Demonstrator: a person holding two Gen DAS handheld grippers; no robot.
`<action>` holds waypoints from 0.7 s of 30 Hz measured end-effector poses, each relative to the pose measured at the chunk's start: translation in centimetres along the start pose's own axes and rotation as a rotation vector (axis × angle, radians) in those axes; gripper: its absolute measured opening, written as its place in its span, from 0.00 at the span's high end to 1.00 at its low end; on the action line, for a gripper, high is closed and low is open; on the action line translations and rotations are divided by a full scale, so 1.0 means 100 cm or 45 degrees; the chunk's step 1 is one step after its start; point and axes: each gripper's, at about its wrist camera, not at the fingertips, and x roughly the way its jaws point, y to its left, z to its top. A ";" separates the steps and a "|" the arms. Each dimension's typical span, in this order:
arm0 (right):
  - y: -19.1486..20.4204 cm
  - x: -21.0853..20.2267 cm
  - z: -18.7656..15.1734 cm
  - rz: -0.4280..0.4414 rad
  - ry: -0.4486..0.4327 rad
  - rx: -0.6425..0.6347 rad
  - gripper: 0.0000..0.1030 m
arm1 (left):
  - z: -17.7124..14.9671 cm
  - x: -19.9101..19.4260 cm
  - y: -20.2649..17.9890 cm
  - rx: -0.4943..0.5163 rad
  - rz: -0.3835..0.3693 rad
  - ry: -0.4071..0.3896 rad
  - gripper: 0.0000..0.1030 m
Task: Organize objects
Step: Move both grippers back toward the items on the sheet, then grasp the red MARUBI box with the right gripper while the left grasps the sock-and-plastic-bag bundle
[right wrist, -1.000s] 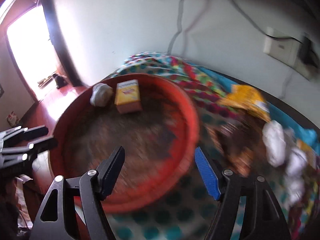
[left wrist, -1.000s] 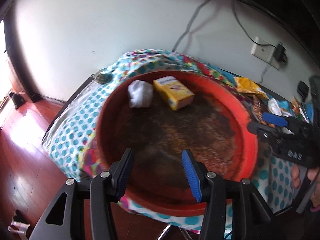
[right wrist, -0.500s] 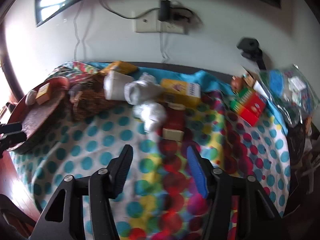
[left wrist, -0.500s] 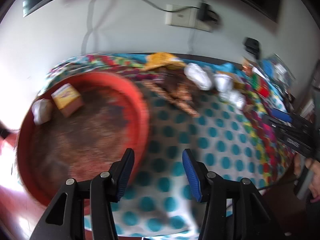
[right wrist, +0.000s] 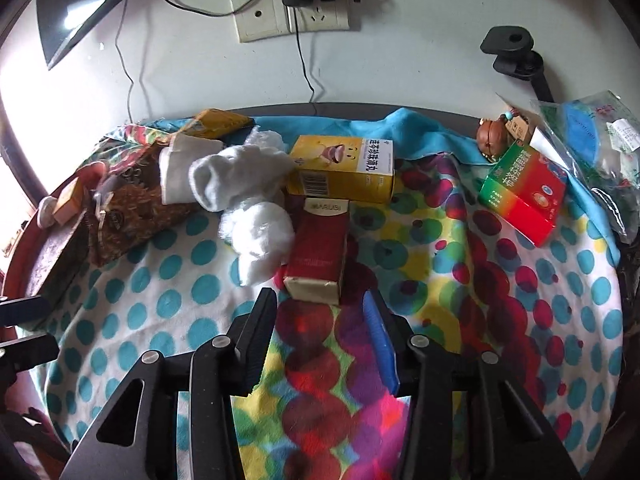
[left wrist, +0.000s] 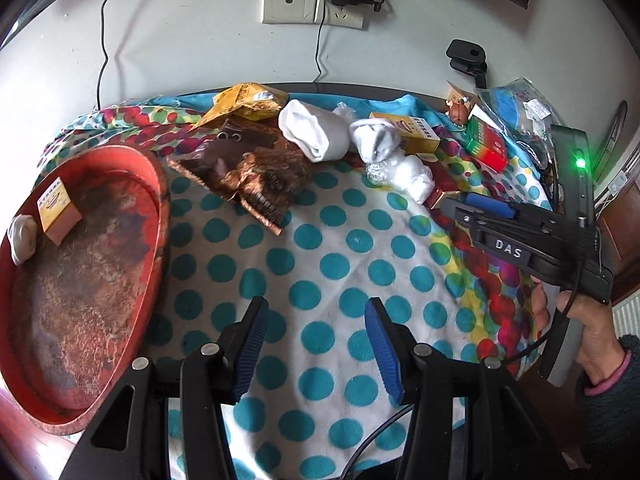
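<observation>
Both grippers hover over the table, which is draped in a polka-dot cloth (left wrist: 320, 240).

Left gripper (left wrist: 316, 340): fingers apart, nothing between them, over bare cloth near the front edge.

Right gripper (right wrist: 320, 332): jaws have just been closing, yet stand apart with nothing between them. It sits just short of the dark red box (right wrist: 320, 248), not touching it.

A red basin (left wrist: 80, 280) occupies the left end; inside, at its far side, lie a small yellow box (left wrist: 58, 210) and a white wad (left wrist: 22, 238).

Along the back edge, clutter from left to right:
- yellow packet (left wrist: 248, 102)
- brown patterned pouch (left wrist: 244, 168)
- white socks (right wrist: 236, 184), bunched
- yellow carton (right wrist: 344, 170), touching the dark red box's far end
- red-and-green box (right wrist: 524, 192), toward the right end

A hand (left wrist: 580, 320) grips the right gripper's handle.
</observation>
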 end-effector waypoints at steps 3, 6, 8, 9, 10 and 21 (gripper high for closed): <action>-0.002 0.006 0.002 0.018 -0.001 0.007 0.58 | 0.005 0.005 -0.004 0.000 0.014 0.001 0.50; -0.001 0.010 0.005 0.031 -0.005 0.003 0.64 | 0.011 0.009 -0.008 -0.008 0.004 -0.008 0.50; -0.001 0.013 0.007 0.042 0.006 -0.011 0.69 | 0.016 0.013 -0.012 -0.008 -0.004 -0.003 0.50; 0.001 0.016 0.007 0.041 0.013 -0.022 0.71 | 0.017 0.015 -0.015 -0.006 -0.010 -0.004 0.50; 0.002 0.016 0.007 0.033 0.011 -0.034 0.71 | 0.019 0.016 -0.018 -0.001 -0.017 -0.005 0.50; -0.021 -0.024 -0.027 0.086 -0.042 0.044 0.72 | 0.042 0.042 -0.052 -0.035 -0.173 0.030 0.42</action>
